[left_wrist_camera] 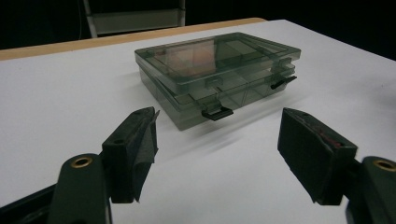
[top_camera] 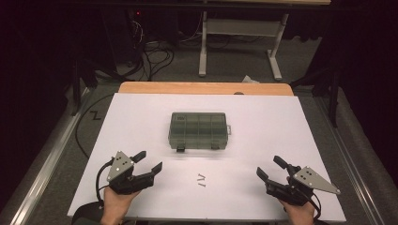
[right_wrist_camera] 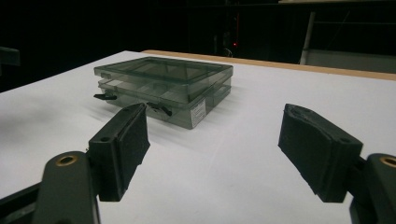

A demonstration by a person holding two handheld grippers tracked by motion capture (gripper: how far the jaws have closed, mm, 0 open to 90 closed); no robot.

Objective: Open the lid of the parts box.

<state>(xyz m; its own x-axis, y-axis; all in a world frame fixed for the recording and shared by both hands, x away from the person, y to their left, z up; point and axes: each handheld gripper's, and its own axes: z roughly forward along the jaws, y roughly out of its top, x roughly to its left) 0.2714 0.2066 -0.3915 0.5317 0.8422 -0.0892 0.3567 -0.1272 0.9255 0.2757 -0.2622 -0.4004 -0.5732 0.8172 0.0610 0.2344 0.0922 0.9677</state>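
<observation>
— Where's the box?

— Smoky plastic box with compartments, lid down, flat on the white table, about the middle. Two dark latches face the person.

— And the claws?

— Left gripper low at the near left, jaws spread wide, nothing between them. Right gripper at the near right, jaws equally wide, empty too. Both point toward the box, well apart from it.

— Anything else on the table?

— Small dark marks on the sheet, between the grippers, nearer than the box. Can't tell what they are.
</observation>
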